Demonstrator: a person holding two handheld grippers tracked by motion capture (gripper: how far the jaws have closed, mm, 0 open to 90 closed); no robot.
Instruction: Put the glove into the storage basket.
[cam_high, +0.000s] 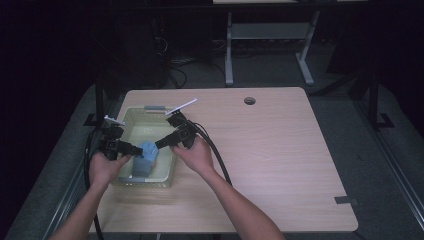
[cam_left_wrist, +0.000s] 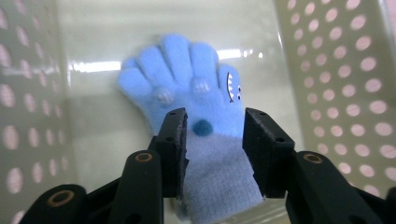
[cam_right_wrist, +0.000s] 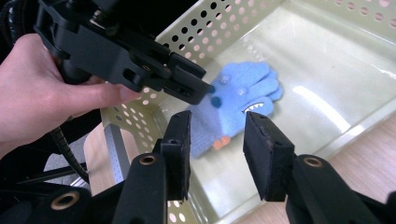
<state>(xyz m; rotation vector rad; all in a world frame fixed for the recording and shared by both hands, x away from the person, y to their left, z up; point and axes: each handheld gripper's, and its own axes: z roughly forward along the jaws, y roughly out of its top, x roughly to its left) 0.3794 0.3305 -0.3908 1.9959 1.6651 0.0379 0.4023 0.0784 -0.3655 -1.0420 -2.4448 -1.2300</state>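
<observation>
A light blue knitted glove (cam_high: 146, 156) with a shark face lies flat on the floor of a pale yellow perforated basket (cam_high: 145, 183) at the table's left. My left gripper (cam_high: 137, 150) reaches into the basket from the left. In the left gripper view its jaws stand apart on either side of the glove's (cam_left_wrist: 196, 93) cuff, my left gripper (cam_left_wrist: 215, 126) open. My right gripper (cam_high: 161, 144) comes in from the right, open, with nothing between its jaws. In the right gripper view, my right gripper (cam_right_wrist: 217, 135) hangs above the glove (cam_right_wrist: 238, 100), and the left gripper (cam_right_wrist: 201, 91) tips sit at the glove's cuff.
The basket (cam_right_wrist: 224, 18) has tall perforated walls (cam_left_wrist: 336, 70) around the glove. The wooden table (cam_high: 280, 150) stretches to the right, with a round hole (cam_high: 249, 100) near its far edge and a grey tape strip (cam_high: 346, 201) at its right edge. Black cables trail from both grippers.
</observation>
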